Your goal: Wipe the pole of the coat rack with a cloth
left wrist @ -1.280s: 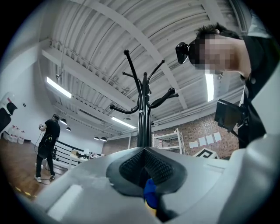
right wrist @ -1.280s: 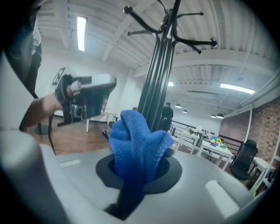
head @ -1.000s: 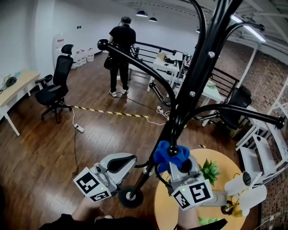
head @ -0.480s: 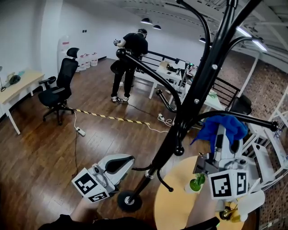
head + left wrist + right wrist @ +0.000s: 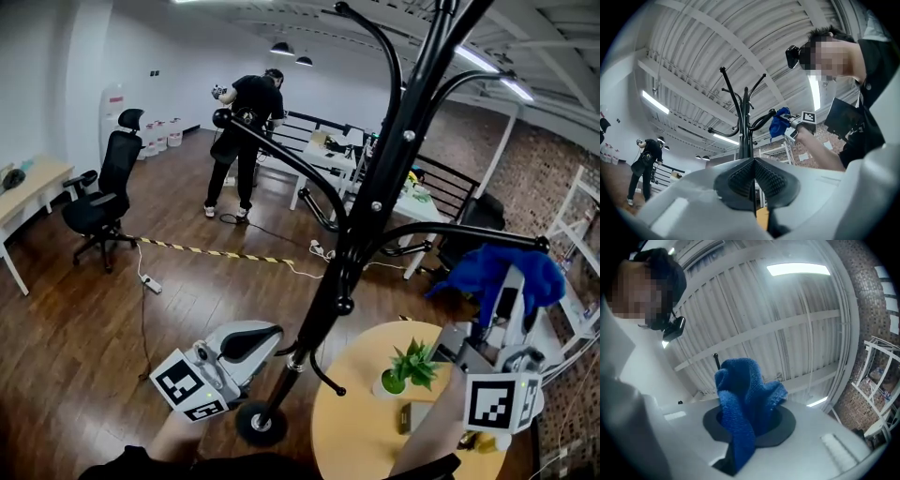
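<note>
The black coat rack pole (image 5: 375, 206) rises from its round base (image 5: 258, 422) through the middle of the head view, with curved arms branching off. My right gripper (image 5: 511, 300) is at the right, away from the pole, shut on a blue cloth (image 5: 502, 272); the cloth (image 5: 743, 404) bunches between the jaws in the right gripper view. My left gripper (image 5: 246, 339) sits low beside the pole's lower part, its dark pads (image 5: 754, 180) pressed together with nothing between them. The rack (image 5: 745, 122) shows beyond them.
A round yellow table (image 5: 375, 422) with a small potted plant (image 5: 408, 367) stands just right of the rack base. A person (image 5: 239, 141) stands far back by a railing. An office chair (image 5: 94, 202) and a desk (image 5: 23, 197) are at the left; white shelving (image 5: 577, 253) at the right.
My right gripper has carried the blue cloth off the pole, up and to the right, clear of the rack. The left gripper has stayed by the lower pole.
</note>
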`<state>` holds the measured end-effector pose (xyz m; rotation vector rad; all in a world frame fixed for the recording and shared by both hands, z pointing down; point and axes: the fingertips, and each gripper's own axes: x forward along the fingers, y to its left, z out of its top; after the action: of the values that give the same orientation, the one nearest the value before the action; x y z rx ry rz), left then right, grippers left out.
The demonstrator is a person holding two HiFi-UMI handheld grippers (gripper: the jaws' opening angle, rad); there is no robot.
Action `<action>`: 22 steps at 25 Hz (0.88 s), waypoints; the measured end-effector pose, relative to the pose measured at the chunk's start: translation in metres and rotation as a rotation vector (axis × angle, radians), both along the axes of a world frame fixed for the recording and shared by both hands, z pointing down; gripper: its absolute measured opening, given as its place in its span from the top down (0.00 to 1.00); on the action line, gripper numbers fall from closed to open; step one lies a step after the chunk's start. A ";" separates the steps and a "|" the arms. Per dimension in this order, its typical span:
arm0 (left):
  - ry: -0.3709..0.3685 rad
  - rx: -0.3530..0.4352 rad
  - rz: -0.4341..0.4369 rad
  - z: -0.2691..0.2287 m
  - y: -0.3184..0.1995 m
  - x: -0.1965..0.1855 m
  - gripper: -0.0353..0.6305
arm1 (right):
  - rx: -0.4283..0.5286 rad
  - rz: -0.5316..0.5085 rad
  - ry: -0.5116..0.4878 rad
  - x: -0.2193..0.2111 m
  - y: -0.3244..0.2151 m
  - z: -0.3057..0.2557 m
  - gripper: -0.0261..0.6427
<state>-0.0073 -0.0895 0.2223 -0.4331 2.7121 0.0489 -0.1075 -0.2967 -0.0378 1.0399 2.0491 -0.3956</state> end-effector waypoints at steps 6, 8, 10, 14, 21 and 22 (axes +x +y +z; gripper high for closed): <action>0.004 0.017 -0.005 0.007 0.002 0.009 0.94 | 0.075 -0.028 0.012 -0.003 0.041 0.024 0.89; 0.011 0.024 -0.017 0.009 0.005 0.013 0.94 | 0.155 -0.065 0.034 -0.007 0.072 0.041 0.89; 0.019 0.028 -0.029 0.012 0.010 0.017 0.94 | 0.241 -0.102 0.036 -0.005 0.105 0.061 0.89; 0.033 0.032 -0.059 0.016 0.018 0.025 0.94 | 0.333 -0.139 0.057 -0.007 0.142 0.100 0.89; 0.059 0.030 -0.076 0.021 0.019 0.024 0.94 | 0.447 -0.199 0.260 -0.021 0.156 0.210 0.89; 0.061 0.031 -0.072 0.021 0.019 0.023 0.94 | 0.476 -0.200 0.300 -0.023 0.156 0.232 0.89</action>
<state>0.0152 -0.0709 0.2431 -0.3291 2.7805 0.0849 -0.1302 -0.1412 0.1946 1.5569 2.3802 -0.1703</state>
